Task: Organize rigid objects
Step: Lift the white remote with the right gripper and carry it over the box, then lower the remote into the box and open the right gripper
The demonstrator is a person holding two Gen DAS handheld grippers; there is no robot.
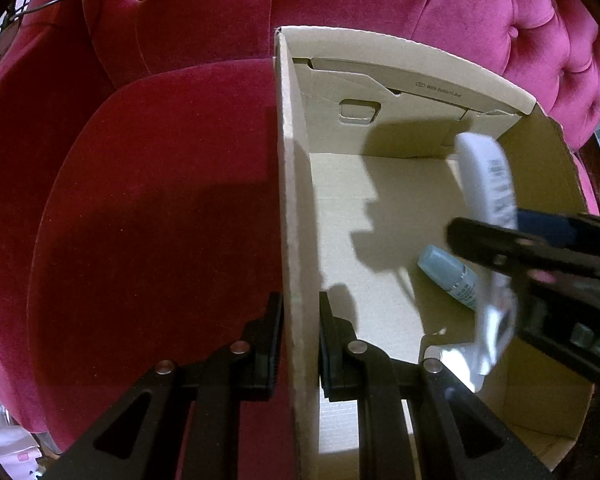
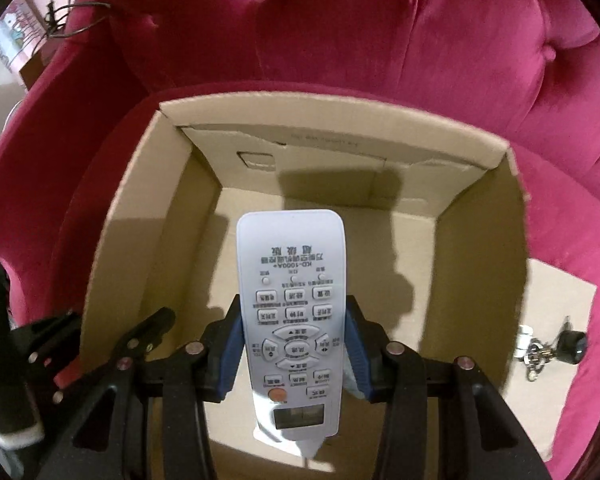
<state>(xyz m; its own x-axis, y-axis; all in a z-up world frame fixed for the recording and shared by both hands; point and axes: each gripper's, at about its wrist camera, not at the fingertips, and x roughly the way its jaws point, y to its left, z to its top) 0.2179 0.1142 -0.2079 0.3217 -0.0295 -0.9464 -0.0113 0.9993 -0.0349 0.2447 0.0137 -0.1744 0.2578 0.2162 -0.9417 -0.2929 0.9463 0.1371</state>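
Right wrist view shows the right gripper (image 2: 294, 354) clamping a white remote (image 2: 294, 304) over the open box (image 2: 112, 240) (a small bottle (image 1: 448, 276) lies inside already), the left gripper (image 1: 298, 348) pinching its wall, keys (image 2: 548, 350) left outside.

Hard light from above throws sharp dark shadows across the floor of the cardboard box (image 1: 380, 208) and onto the red velvet armchair (image 1: 160, 180). The white remote control (image 2: 294, 304) is bright, its print slightly soft; in the left wrist view it is motion-blurred. Fisheye bending and black vignetting mark the corners.
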